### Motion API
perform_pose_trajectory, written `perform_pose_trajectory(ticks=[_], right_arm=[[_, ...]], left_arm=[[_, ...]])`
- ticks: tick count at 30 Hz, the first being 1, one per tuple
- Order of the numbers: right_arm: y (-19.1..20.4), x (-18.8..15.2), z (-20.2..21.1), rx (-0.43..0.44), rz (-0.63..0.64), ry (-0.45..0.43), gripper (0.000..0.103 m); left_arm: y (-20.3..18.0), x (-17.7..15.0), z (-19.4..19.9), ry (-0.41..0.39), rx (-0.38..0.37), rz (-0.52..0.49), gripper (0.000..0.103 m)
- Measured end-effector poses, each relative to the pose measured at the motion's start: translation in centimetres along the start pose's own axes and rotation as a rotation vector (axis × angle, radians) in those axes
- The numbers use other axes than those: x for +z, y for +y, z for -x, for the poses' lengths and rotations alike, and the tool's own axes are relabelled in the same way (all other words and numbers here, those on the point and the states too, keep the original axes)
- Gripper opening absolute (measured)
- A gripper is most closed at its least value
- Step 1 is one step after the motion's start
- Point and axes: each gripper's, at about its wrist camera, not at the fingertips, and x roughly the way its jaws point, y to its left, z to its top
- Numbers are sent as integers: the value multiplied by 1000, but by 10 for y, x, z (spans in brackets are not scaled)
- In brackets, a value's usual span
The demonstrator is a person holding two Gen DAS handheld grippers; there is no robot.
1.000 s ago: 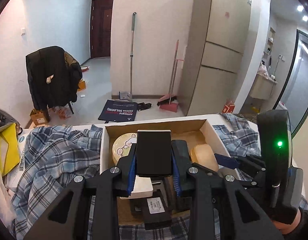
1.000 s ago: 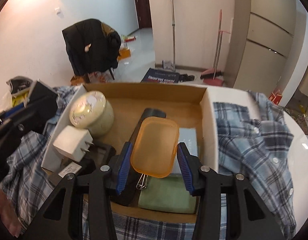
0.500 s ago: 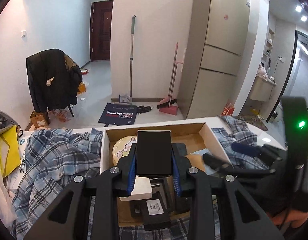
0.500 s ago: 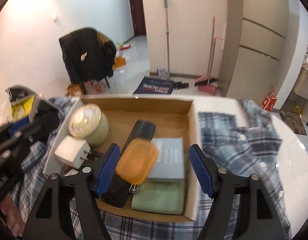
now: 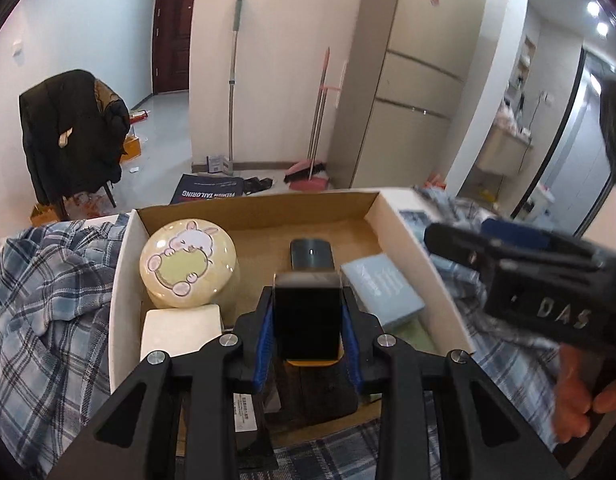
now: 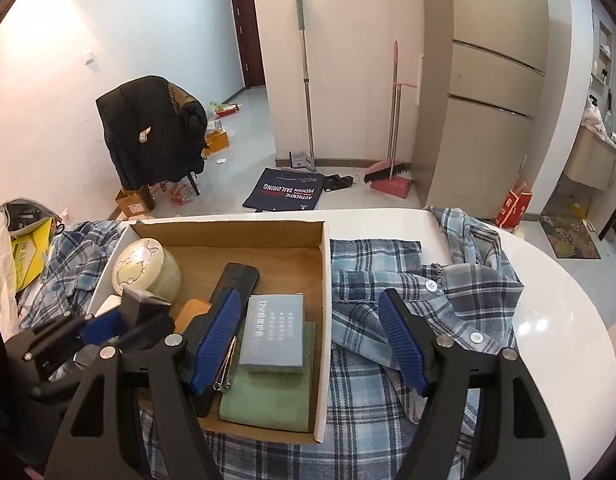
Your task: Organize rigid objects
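An open cardboard box (image 5: 259, 204) (image 6: 227, 228) lies on a plaid shirt. It holds a round rabbit tin (image 5: 187, 264) (image 6: 141, 268), a white charger (image 5: 179, 328), a dark case (image 5: 311, 254) (image 6: 237, 276), a grey-blue box (image 5: 382, 288) (image 6: 273, 324), a green cloth (image 6: 267, 400) and an orange container (image 6: 191, 312). My left gripper (image 5: 308, 320) (image 6: 123, 320) is shut on a black block (image 5: 308, 316) just above the orange container. My right gripper (image 6: 312, 336) (image 5: 528, 264) is open with nothing between its fingers, above the box's right wall.
The plaid shirt (image 6: 408, 300) (image 5: 47, 300) spreads over the white table (image 6: 568, 340) on both sides of the box. A metal clipper (image 6: 225, 368) lies beside the green cloth. A yellow bag (image 6: 27, 252) sits at the table's left edge. A hand (image 5: 576, 400) holds the right gripper.
My right gripper opened, left the orange container in the box, and drew back up to the right. My left gripper carried the black block forward and down over the box.
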Motion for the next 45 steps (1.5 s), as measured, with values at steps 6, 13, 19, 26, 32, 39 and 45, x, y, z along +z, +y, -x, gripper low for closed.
perform_pose_trajectory(ticks=[6,13,19,26,32,39,45], right_arm=[[-3,-1,-2,0,-6,9,70],[-4,-1,-4,-2,-7,14,70],[-3,0,-1,-4,-2,6,70],[-4,9,38,7,-11,-75,71],[0,8,104,7,31,-198,71],[11,-12,178,28,52,-329,71],[18,-57,223,64,33,-489,98]], left_arm=[[2,-2,-7,15,1,2,32],[12,0,-10,24,6,35,33],[13,3,4,-45,52,31,77],[12,23,73,-237,75,8,77],[9,31,157,-420,111,-23,89],[0,3,236,-517,104,-34,95],[-19,-49,295,-731,174,-89,103]])
